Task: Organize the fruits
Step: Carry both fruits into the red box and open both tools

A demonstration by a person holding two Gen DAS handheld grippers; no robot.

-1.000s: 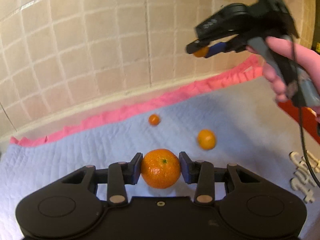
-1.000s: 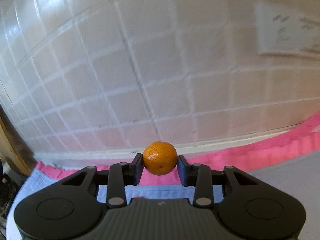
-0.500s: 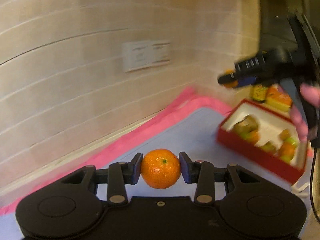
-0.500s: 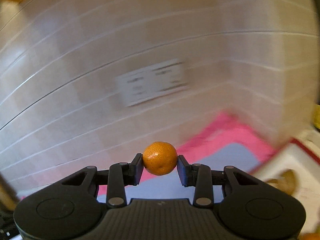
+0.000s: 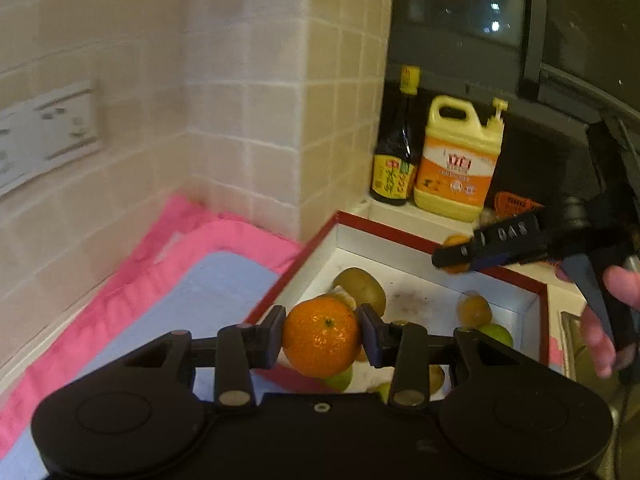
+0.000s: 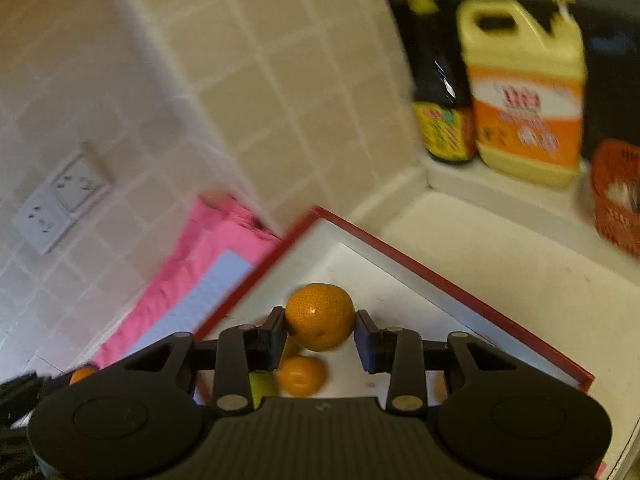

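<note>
My left gripper point(image 5: 322, 340) is shut on a large orange point(image 5: 322, 342) and holds it above the near-left edge of a red box with a white inside point(image 5: 420, 304). The box holds kiwis point(image 5: 360, 290), a green fruit point(image 5: 496, 334) and other small fruits. My right gripper point(image 6: 320, 334) is shut on a smaller orange point(image 6: 320, 316) over the same box point(image 6: 448, 284), above another orange point(image 6: 300, 376). It also shows in the left wrist view point(image 5: 460, 254), above the box's far side.
A dark sauce bottle point(image 5: 394, 148) and a yellow detergent jug point(image 5: 458, 160) stand on a ledge behind the box. An orange basket point(image 6: 618, 196) sits at the right. A blue mat with a pink border point(image 5: 192, 300) lies left of the box. Tiled walls meet at a corner.
Both grippers have swung right, away from the mat, and now hang over the red box with their oranges still held.
</note>
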